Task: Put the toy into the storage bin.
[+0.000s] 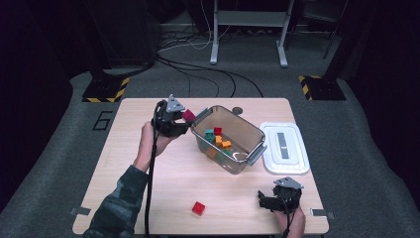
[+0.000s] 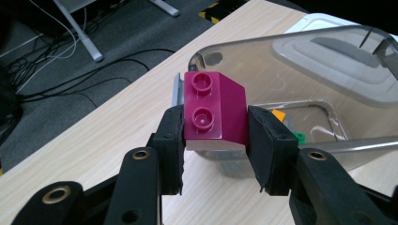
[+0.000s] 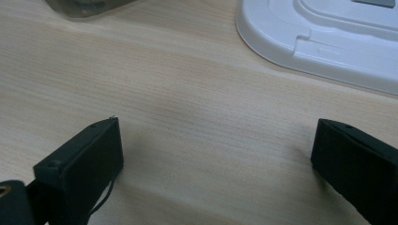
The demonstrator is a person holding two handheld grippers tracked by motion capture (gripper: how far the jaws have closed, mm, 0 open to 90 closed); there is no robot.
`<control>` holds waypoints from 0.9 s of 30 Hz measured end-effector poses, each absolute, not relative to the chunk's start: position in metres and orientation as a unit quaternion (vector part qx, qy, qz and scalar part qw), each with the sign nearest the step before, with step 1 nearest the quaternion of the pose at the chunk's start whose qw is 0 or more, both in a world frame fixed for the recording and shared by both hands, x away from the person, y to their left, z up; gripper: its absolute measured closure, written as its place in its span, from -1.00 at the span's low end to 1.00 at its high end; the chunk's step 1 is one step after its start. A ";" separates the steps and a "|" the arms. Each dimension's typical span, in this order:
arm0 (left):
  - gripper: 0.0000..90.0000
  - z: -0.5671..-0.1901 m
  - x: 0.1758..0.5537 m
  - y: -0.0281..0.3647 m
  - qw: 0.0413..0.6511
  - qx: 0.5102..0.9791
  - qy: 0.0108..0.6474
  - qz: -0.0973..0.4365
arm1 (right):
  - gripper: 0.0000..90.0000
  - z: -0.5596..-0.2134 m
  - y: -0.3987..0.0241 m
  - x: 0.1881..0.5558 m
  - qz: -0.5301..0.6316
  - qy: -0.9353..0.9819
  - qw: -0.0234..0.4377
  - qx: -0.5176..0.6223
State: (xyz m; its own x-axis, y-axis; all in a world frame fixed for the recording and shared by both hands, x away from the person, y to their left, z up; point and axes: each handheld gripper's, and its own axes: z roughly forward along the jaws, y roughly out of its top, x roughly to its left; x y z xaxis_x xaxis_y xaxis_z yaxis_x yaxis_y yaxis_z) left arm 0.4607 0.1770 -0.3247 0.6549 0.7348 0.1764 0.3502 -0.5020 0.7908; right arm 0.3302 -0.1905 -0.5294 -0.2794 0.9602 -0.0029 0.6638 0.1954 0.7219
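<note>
The left gripper (image 2: 216, 136) clamps the magenta brick (image 2: 213, 112) at centre frame, just beside the clear bin's (image 2: 291, 47) near rim; next, carry it over and release; the right gripper (image 3: 216, 159) rests spread and empty.

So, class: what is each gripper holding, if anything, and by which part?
The left gripper clamps a magenta brick by its two opposite side faces, studs facing the camera. The right gripper holds nothing; its jaws stand apart.

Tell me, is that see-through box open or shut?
Open: the clear box has no lid on, its white lid lies beside it on the table.
</note>
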 end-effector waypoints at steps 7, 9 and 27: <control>0.30 -0.322 0.475 0.166 0.369 0.833 0.322 0.257 | -0.97 -0.529 -0.190 0.330 0.313 0.736 0.237 0.552; 0.30 -0.322 0.478 0.162 0.371 0.833 0.324 0.252 | -0.97 -0.529 -0.190 0.330 0.313 0.736 0.237 0.552; 0.30 -0.351 0.510 0.127 0.342 0.857 0.319 0.215 | -0.97 -0.529 -0.190 0.330 0.313 0.736 0.236 0.552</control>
